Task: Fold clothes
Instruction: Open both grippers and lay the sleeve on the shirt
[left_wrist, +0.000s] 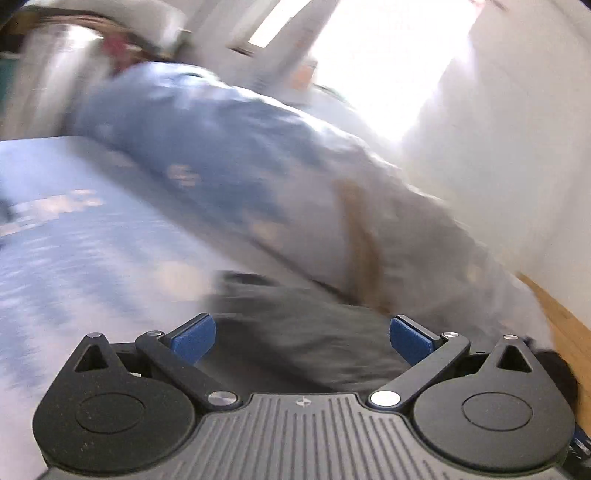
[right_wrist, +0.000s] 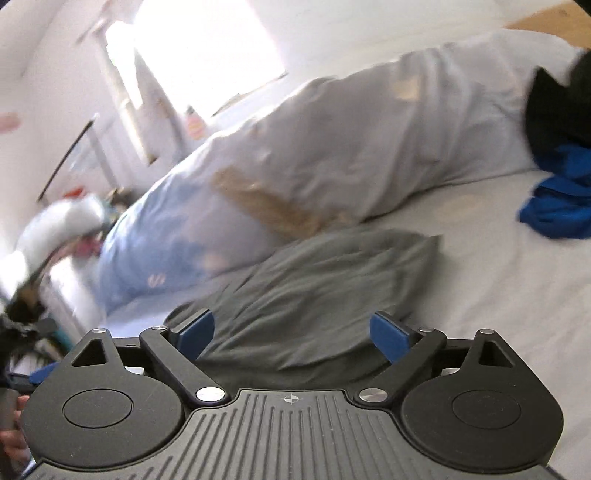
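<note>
Sunlight from a bright window (right_wrist: 207, 48) washes over a bed covered in a pale sheet (right_wrist: 480, 280), and both views are smeared by blur. Against the wall lies a long, bulky duvet (right_wrist: 332, 147) in white and light blue with tan patches. On the sheet just in front of it rests a grey garment (right_wrist: 325, 288), bunched into a loose rumpled heap. Farther along the bed, near the duvet's white end, sits a bright blue garment (right_wrist: 557, 199) with a black garment (right_wrist: 557, 107) touching it from above. The right gripper (right_wrist: 291, 336) hangs just over the near edge of the grey garment, its blue pads (right_wrist: 388, 338) spread wide with nothing pinched between them. The left gripper (left_wrist: 301, 338) likewise stands wide apart and empty, with the grey garment (left_wrist: 295, 317) lying beyond its blue pads (left_wrist: 408, 341). Light wood flooring (left_wrist: 569, 332) shows at the right edge of the left view.
</note>
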